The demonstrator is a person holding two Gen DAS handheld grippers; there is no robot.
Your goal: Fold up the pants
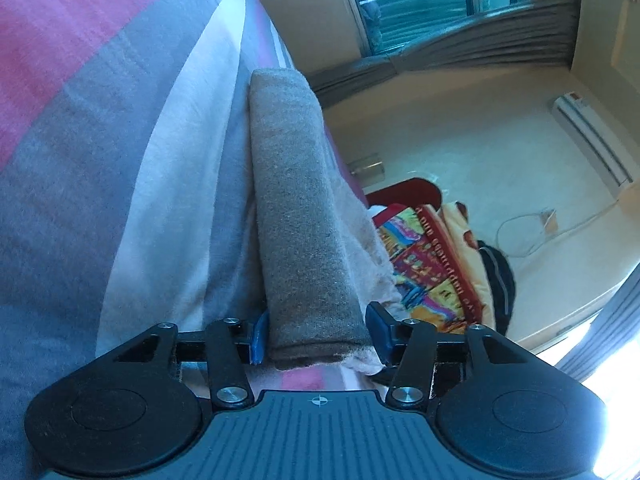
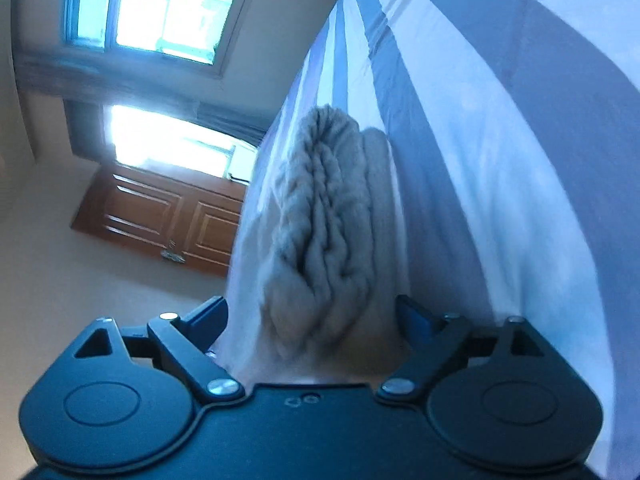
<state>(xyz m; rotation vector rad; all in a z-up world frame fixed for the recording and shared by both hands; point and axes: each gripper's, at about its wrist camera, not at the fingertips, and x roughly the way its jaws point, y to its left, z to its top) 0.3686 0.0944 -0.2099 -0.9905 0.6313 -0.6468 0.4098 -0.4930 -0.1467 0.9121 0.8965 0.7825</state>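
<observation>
L gripper (image 1: pixel 316 334): jaws apart, straddling the near end of the folded pants (image 1: pixel 300 216). The blue pad (image 1: pixel 258 336) on one side sits right at the cloth; the other pad stands just off it, so prob. released, not pinching. R gripper (image 2: pixel 310 320): jaws wide, the gathered waistband end of the pants (image 2: pixel 324 216) between them but neither pad touching, so let go.

Pants are a thick grey bundle, several layers stacked, lying on the striped bedsheet (image 1: pixel 120 128). Judging by this, the fold looks about done; both grippers flank opposite ends of the bundle, likely so it was set down square without the layers slipping.

Round the pants: pink, grey and white stripes of sheet on one side. Past the far side, the bed edge, then a bright patterned blanket (image 1: pixel 428 256) and a dark bundle near it, lower down. Beyond: window (image 1: pixel 420 0) w/ pleated curtain, AC unit (image 1: pixel 592 136) on the wall. R view: wooden door (image 2: pixel 160 216) and bright windows off to the side of the pants.

Nothing blocks a pull-back of either gripper. Only risk: L pad snagging the loose pale edge of cloth beside the bundle.
</observation>
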